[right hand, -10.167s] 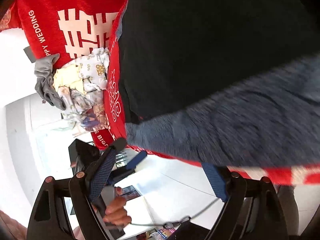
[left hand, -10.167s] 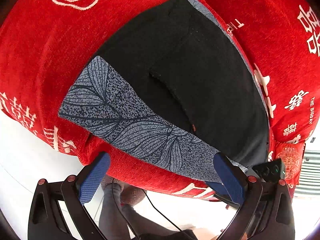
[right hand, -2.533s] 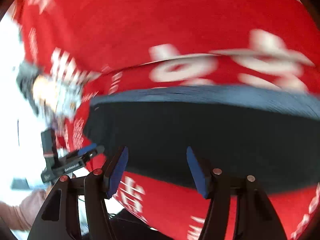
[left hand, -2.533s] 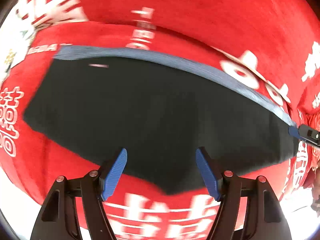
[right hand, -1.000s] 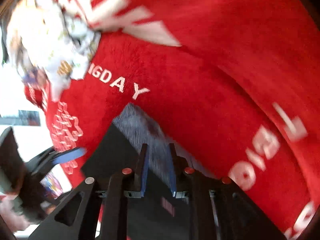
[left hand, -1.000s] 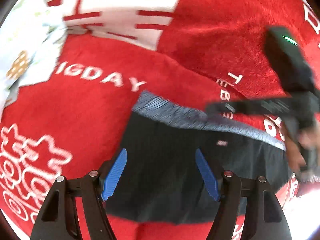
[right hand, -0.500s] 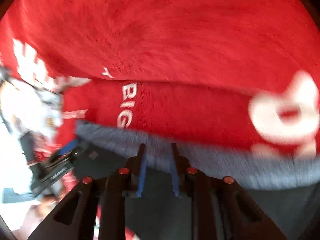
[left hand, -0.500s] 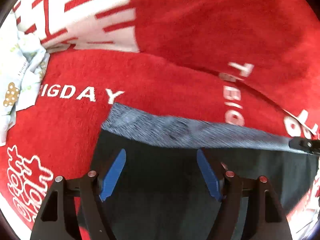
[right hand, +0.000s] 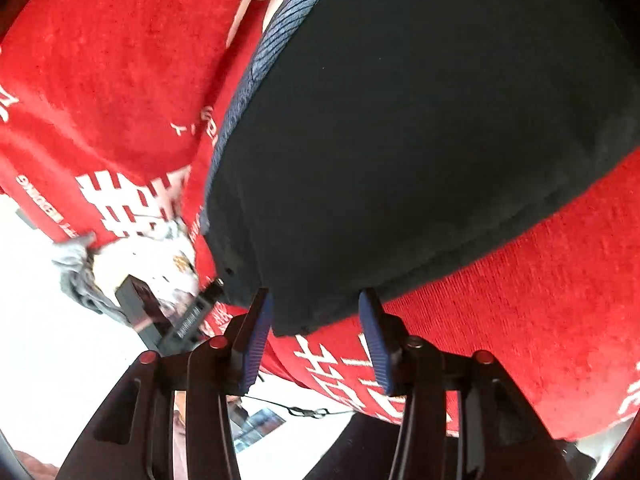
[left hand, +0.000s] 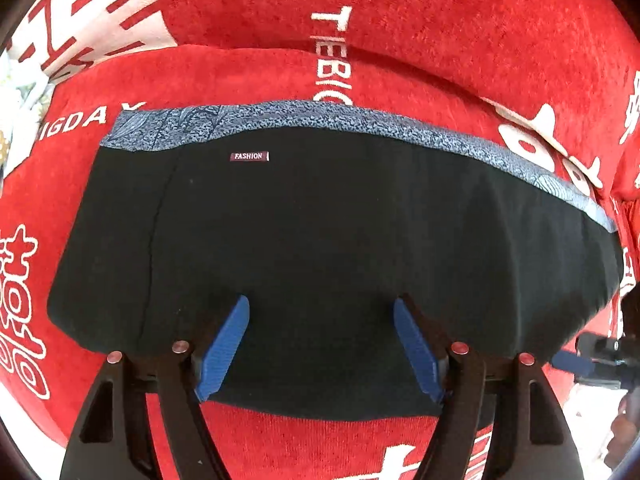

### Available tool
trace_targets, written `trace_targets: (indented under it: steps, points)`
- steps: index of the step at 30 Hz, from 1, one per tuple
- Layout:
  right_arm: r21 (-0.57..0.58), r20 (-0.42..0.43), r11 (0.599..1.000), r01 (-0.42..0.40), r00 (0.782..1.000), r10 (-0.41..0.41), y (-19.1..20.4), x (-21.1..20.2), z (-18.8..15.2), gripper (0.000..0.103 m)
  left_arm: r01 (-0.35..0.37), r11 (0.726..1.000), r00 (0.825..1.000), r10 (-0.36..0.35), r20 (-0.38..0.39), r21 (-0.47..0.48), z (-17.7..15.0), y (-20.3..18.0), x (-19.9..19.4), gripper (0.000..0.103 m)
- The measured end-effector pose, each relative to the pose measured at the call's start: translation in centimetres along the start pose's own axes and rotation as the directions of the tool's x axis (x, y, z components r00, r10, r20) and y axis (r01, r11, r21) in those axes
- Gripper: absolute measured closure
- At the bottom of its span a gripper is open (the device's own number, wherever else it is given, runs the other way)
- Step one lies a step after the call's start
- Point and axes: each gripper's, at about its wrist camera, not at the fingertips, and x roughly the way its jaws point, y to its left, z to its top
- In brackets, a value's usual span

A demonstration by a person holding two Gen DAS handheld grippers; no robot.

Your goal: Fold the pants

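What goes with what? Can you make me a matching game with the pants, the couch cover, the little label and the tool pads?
Things:
1. pants
2. sofa cover
3. small label
4. left tool pads

Descriptions:
A. red with white writing
B. blue and ridged
C. says FASHION
D. black with a blue-grey patterned band

Pairs: 1-D, 2-A, 3-C, 4-B
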Motion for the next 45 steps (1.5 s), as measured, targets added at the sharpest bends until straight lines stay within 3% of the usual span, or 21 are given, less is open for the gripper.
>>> trace_targets:
  steps: [5,7,8,11,14,15,17,18,20,22,28,32,34,36,38,42,44,45]
  points:
    - [0.027,0.0,0.999,-0.029,1.0,0.029,-0.3,1.7,0.3,0.053,-0.009,1.0,1.0,0.009,-0.011,0.018,-0.3,-0.3,0.3,0.024]
    - [0.028,0.007,1.0,-0.012,1.0,0.012,-0.2,1.9,0.5,0.074,-0.027,0.999,1.0,0.027,-0.007,0.034,-0.5,-0.6,0.4,0.024]
    - [0.005,0.017,1.0,0.024,1.0,-0.024,0.4,1.7,0.6,0.095,-0.033,0.999,0.999,0.033,-0.004,0.039,-0.6,-0.7,0.4,0.024]
    - [-0.129,0.063,0.99,0.063,0.997,-0.055,2.7,-0.5,-0.1,0.095,-0.033,0.998,0.999,0.033,0.001,0.046,-0.9,-0.7,0.4,0.024]
    - [-0.222,0.06,0.953,0.207,0.978,-0.199,3.0,0.5,-1.2,0.095,-0.052,0.996,0.999,0.052,0.013,0.074,-1.1,-1.1,0.7,0.024]
    - [-0.218,0.056,0.932,0.29,0.957,-0.284,1.9,1.4,-1.4,0.095,-0.068,0.994,0.998,0.066,0.014,0.09,-1.3,-1.4,0.7,0.024]
    - [-0.176,0.06,0.952,0.25,0.968,-0.243,0.8,1.0,-1.5,0.094,-0.079,0.992,0.997,0.08,0.0,0.094,-1.2,-1.5,0.5,0.024]
    - [-0.146,0.05,0.966,0.215,0.976,-0.21,0.5,0.4,-1.6,0.084,-0.074,0.994,0.997,0.076,-0.016,0.086,-1.1,-1.5,0.3,0.024]
    - [-0.126,0.049,0.966,0.227,0.974,-0.223,0.2,-1.3,-1.8,0.07,-0.057,0.995,0.998,0.059,-0.024,0.079,-1.1,-1.6,-0.4,0.024]
    - [-0.126,0.087,0.966,0.226,0.972,-0.216,-0.3,-3.9,-1.8,0.064,-0.038,0.996,0.999,0.039,-0.006,0.083,-1.1,-2.5,-1.6,0.024]
    - [0.044,0.304,0.98,0.192,0.932,-0.196,-4.4,-13.8,0.9,0.06,0.055,0.992,0.998,-0.054,-0.009,0.114,-1.3,-8.2,-1.8,0.024]
    - [0.159,0.371,0.98,0.118,0.913,-0.171,-7.5,-16.4,2.5,0.06,0.038,0.994,0.996,-0.03,-0.083,0.104,-3.2,-10.4,1.6,0.024]
    - [0.2,0.37,0.977,0.08,0.917,-0.15,-9.0,-16.5,3.3,0.06,-0.006,0.986,0.999,0.015,-0.049,0.167,-4.0,-11.4,1.6,0.024]
    - [0.211,0.358,0.975,0.073,0.922,-0.147,-8.8,-16.2,4.2,0.085,-0.014,0.983,0.998,0.024,-0.054,0.181,-4.0,-11.6,1.7,0.024]
    - [0.157,0.364,0.979,0.127,0.914,-0.177,-8.0,-16.8,4.5,0.095,-0.003,0.985,0.997,0.016,-0.071,0.174,-3.8,-11.5,1.8,0.024]
    - [0.088,0.352,0.941,0.326,0.874,-0.335,-7.8,-17.0,4.5,0.096,-0.035,0.976,0.996,0.051,-0.07,0.213,-3.5,-12.3,2.3,0.023]
    - [0.106,0.358,0.929,0.355,0.858,-0.368,-8.8,-18.2,4.3,0.096,-0.049,0.976,0.995,0.066,-0.077,0.212,-3.2,-12.6,2.5,0.023]
    - [0.124,0.376,0.936,0.329,0.858,-0.351,-9.6,-19.2,4.1,0.096,-0.053,0.977,0.994,0.072,-0.085,0.208,-3.1,-12.7,2.5,0.023]
